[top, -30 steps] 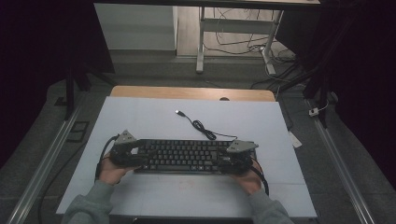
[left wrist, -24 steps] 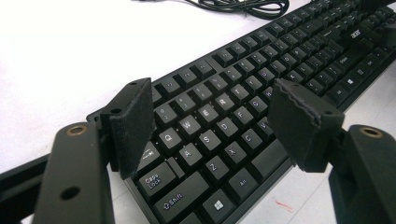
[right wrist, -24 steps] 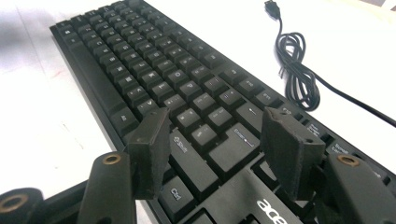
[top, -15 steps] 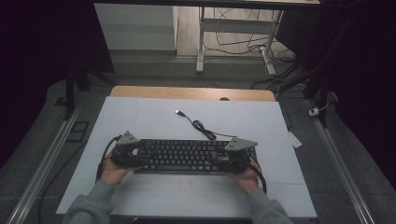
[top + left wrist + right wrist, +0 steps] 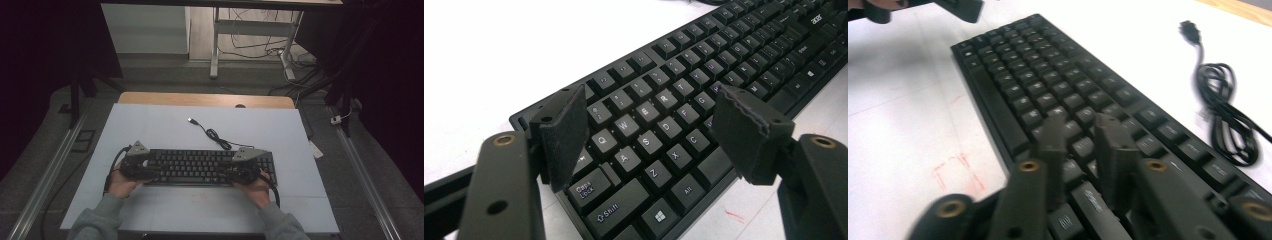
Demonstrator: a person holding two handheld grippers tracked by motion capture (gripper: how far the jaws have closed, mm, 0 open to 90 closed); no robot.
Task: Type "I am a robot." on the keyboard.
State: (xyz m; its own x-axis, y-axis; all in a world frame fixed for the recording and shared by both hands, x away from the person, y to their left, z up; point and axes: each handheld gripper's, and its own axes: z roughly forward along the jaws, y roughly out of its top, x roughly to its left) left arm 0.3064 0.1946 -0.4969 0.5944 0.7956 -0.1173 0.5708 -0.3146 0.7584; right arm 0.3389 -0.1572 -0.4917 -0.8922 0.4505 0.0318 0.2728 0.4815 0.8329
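high view shows a white table (image 5: 165,125) with a black keyboard (image 5: 200,166) lying across its near half, long side running left to right. both ends of the keyboard are partly covered by the grippers and the hands behind them. its cable (image 5: 216,136) curls on the table just beyond the far edge and ends in a plug (image 5: 191,120) lying free.

left gripper (image 5: 649,130) hovers over the keyboard's left end with its jaws spread wide, nothing between the pads.

right gripper (image 5: 1080,137), over the right end, has just been closing its jaws; they stand a narrow gap apart above the keys with nothing between them. that view is blurred, so contact with the keys is hard to make out.
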